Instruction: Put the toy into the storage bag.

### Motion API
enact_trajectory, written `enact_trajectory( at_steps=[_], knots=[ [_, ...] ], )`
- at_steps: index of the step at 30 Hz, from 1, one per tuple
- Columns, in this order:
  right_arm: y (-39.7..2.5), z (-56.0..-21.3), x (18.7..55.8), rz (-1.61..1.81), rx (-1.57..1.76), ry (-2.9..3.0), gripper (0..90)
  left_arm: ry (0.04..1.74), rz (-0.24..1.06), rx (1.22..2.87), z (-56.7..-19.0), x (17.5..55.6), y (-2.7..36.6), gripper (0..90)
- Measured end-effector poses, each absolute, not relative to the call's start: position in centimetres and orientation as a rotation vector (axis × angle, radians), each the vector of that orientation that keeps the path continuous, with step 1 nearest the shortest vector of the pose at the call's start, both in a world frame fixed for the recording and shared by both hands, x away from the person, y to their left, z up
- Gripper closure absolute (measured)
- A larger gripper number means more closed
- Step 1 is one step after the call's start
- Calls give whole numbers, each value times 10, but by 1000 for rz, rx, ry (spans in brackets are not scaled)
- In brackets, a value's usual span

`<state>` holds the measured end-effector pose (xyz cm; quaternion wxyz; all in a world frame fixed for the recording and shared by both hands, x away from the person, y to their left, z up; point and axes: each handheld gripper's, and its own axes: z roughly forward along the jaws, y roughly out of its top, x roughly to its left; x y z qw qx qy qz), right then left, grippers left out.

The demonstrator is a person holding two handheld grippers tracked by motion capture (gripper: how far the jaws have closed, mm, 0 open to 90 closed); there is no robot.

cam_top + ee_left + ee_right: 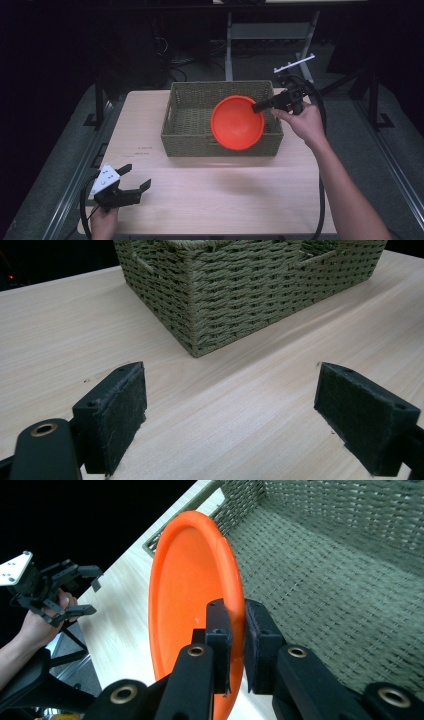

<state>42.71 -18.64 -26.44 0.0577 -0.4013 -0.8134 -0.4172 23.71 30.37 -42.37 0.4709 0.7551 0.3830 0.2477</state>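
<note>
The right gripper [234, 630] is clamping its fingers on the orange bowl's [237, 123] rim over the basket [190, 117]; the left gripper [131, 180] is hovering, fingers apart, at the worktop's [225, 195] near-left corner.

One orange bowl [237, 123] shows at the centre of the high view. One woven basket [192, 131] sits just behind and under it, at the upper middle of the frame. Two tools are there: the left tool [135, 178] at the lower left and the right tool [259, 106] right of centre. Two hands hold them, one apiece. One wooden surface [225, 195] carries the basket. Each tool has two black jaws, four in all.
</note>
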Motion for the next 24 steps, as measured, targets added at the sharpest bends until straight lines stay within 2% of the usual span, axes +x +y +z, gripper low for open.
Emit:
enact_trajectory(
  at_steps=[10, 24],
  knots=[
    [-182, -259, 451, -1273, -1246, -2452, 823, 943, 607, 1854, -424, 238, 306, 129],
    [-187, -276, 485, -1278, -1364, -2371, 823, 947, 603, 1853, -425, 237, 307, 129]
  ],
)
